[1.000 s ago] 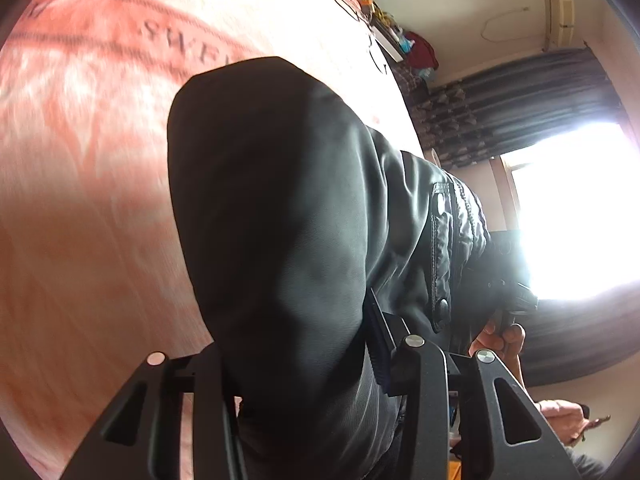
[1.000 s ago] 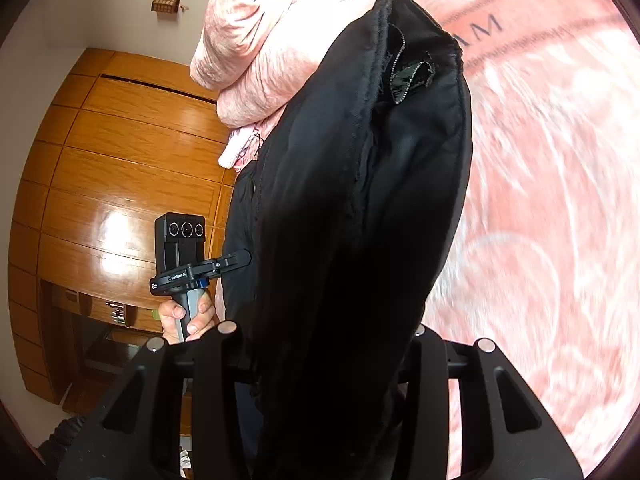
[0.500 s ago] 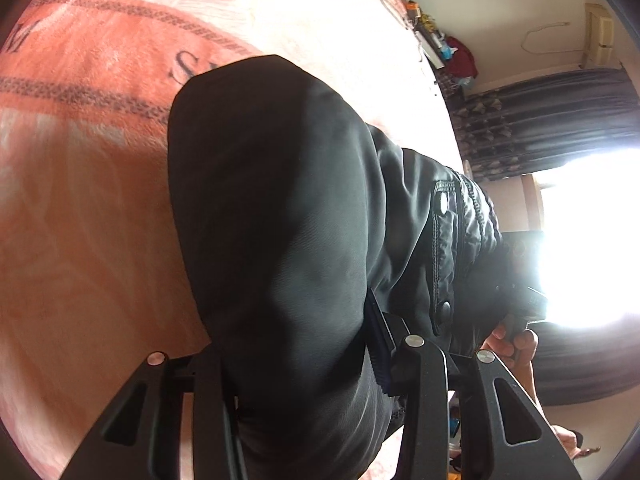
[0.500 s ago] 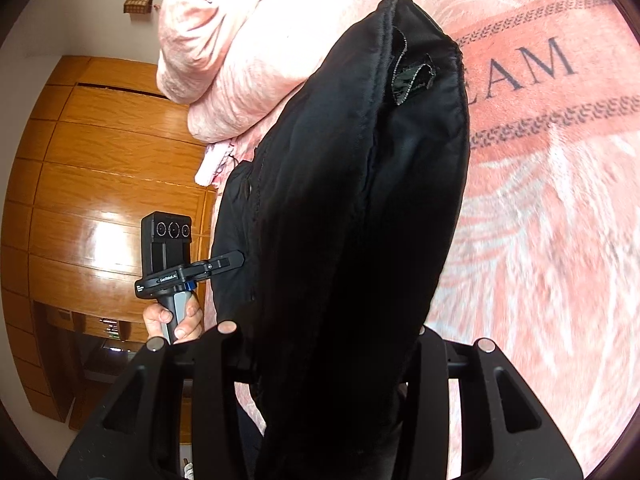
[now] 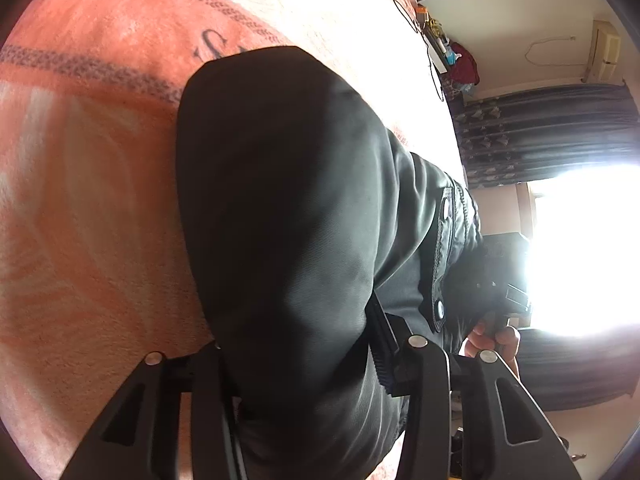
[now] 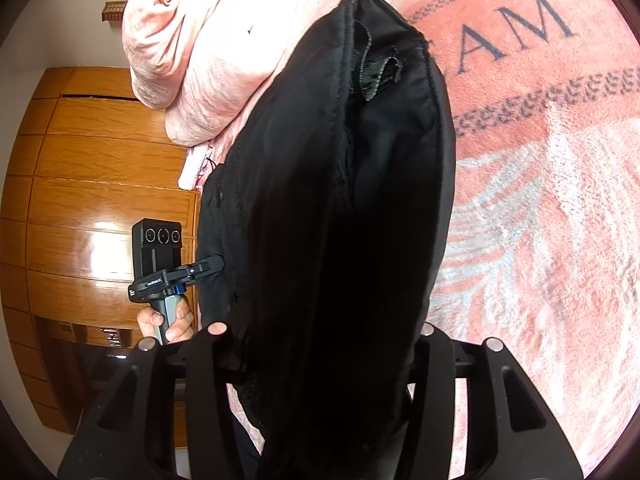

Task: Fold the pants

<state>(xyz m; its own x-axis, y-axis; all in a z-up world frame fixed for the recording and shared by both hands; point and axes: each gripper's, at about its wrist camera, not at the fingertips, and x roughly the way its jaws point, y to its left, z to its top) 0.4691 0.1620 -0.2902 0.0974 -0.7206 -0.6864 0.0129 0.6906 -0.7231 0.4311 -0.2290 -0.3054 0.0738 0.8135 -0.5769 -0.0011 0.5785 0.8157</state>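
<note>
The black pants [image 5: 288,200] hang bunched between both grippers above a pink patterned blanket. My left gripper [image 5: 304,368] is shut on one end of the pants; snaps and a flap [image 5: 440,256] show on the fabric to the right. My right gripper [image 6: 320,344] is shut on the other end of the pants [image 6: 340,200], whose seam and inner label [image 6: 376,72] face the camera. The left gripper unit also shows in the right wrist view [image 6: 168,264], held in a hand. Fabric hides the fingertips in both views.
The pink blanket [image 6: 540,200] with lettering covers the bed below. A rolled pink duvet [image 6: 208,48] lies at the bed's far end. A wooden wardrobe [image 6: 92,200] stands on the left. A bright window and dark curtains [image 5: 540,132] show in the left wrist view.
Both grippers, still holding the pants, have moved over the blanket; the lettered band now sits nearer in both views. The grip and the hang of the fabric look the same.
</note>
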